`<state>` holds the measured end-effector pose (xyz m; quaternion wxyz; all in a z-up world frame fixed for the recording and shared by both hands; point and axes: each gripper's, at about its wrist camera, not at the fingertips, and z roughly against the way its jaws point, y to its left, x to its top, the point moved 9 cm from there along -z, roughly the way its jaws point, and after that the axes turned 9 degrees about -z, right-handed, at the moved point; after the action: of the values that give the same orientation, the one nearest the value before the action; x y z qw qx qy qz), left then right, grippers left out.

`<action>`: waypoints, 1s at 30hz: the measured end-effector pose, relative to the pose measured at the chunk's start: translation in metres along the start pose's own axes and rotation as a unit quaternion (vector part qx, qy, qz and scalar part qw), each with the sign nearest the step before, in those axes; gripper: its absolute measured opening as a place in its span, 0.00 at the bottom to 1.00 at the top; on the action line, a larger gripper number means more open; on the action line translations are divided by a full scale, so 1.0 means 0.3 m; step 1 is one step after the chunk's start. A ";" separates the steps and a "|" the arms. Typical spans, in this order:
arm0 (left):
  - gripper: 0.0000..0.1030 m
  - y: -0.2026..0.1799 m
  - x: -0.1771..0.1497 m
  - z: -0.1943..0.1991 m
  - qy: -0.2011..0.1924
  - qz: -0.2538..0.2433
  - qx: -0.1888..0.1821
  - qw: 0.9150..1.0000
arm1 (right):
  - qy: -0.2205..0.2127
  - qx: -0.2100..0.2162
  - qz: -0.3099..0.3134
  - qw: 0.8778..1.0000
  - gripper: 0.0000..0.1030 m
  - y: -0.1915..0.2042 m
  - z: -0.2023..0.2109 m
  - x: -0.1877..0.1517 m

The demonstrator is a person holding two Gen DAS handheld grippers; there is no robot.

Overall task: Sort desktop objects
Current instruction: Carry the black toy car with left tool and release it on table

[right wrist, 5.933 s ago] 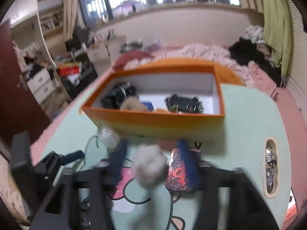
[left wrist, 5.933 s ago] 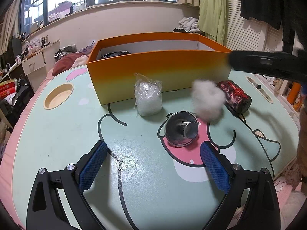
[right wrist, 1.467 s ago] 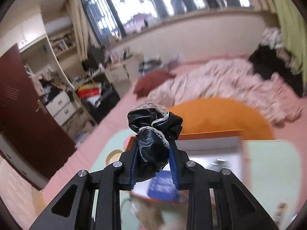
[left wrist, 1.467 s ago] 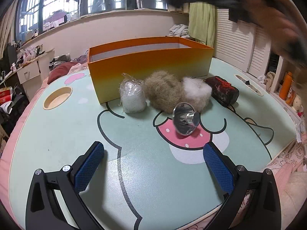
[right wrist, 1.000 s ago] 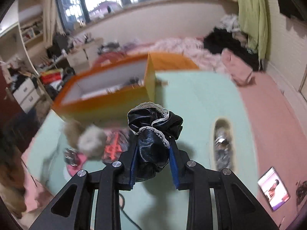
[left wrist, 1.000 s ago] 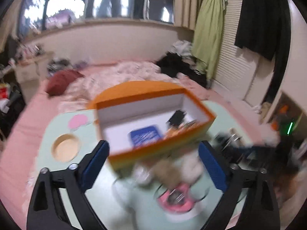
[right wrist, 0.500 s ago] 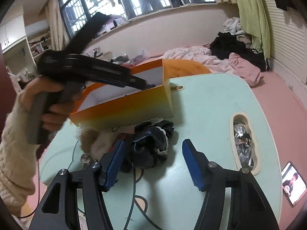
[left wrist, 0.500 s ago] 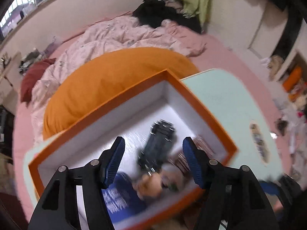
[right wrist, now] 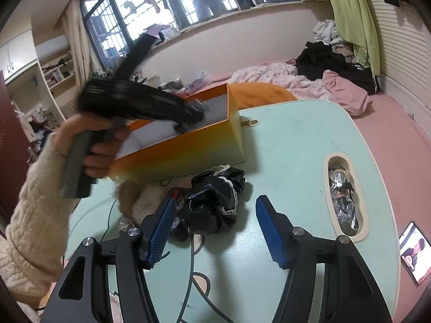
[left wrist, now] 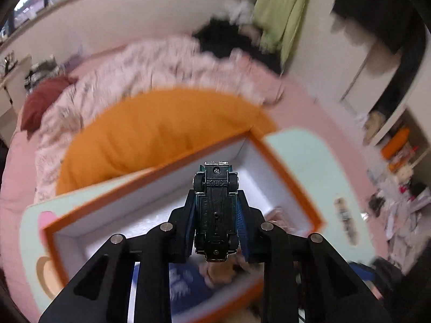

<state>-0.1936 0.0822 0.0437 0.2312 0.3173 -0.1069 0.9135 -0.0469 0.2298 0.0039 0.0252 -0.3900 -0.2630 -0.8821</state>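
Observation:
My left gripper (left wrist: 216,212) is shut on a small black toy car (left wrist: 215,202), underside up, held above the open orange box (left wrist: 285,172). A blue packet (left wrist: 180,282) lies in the box. In the right wrist view the left gripper (right wrist: 188,119) reaches into the orange box (right wrist: 188,150), blurred. My right gripper (right wrist: 215,226) is open and empty just above the mint table (right wrist: 291,145). A black lace-trimmed scrunchie (right wrist: 215,202) lies on the table just beyond its blue pads (right wrist: 161,226).
Brown and white fluffy balls (right wrist: 134,196) and a shiny metal piece (right wrist: 125,223) lie left of the scrunchie. A table recess (right wrist: 342,196) holds foil wrappers. A phone (right wrist: 414,250) lies at the right. A bed with an orange cushion (left wrist: 150,132) is behind the table.
My left gripper has closed on the toy car in the box and lifted it. My right gripper stays open over the released scrunchie.

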 end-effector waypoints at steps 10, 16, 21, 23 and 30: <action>0.27 -0.195 -0.340 0.172 -0.018 -0.022 -0.082 0.996 | 0.000 -0.001 0.000 1.000 0.60 0.000 -0.006 -0.001; 0.28 -0.218 -0.391 0.037 -0.017 -0.011 -0.062 0.998 | 0.001 -0.001 0.004 1.000 0.60 0.003 -0.006 -0.006; 0.49 -0.184 -0.360 0.145 -0.077 0.008 -0.074 0.994 | -0.002 0.001 -0.001 1.000 0.60 0.001 -0.001 -0.001; 0.70 -0.150 -0.366 0.235 -0.104 -0.002 -0.038 0.994 | -0.004 0.001 -0.001 1.000 0.60 0.003 0.005 0.005; 0.78 -0.055 -0.557 0.315 -0.073 -0.050 0.079 0.993 | 0.000 0.034 0.012 0.999 0.60 0.104 0.024 0.097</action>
<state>-0.0198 0.0050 0.0124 0.2424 0.4057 -0.0351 0.8806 -0.0544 0.2111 0.0422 0.0495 -0.3923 -0.2881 -0.8722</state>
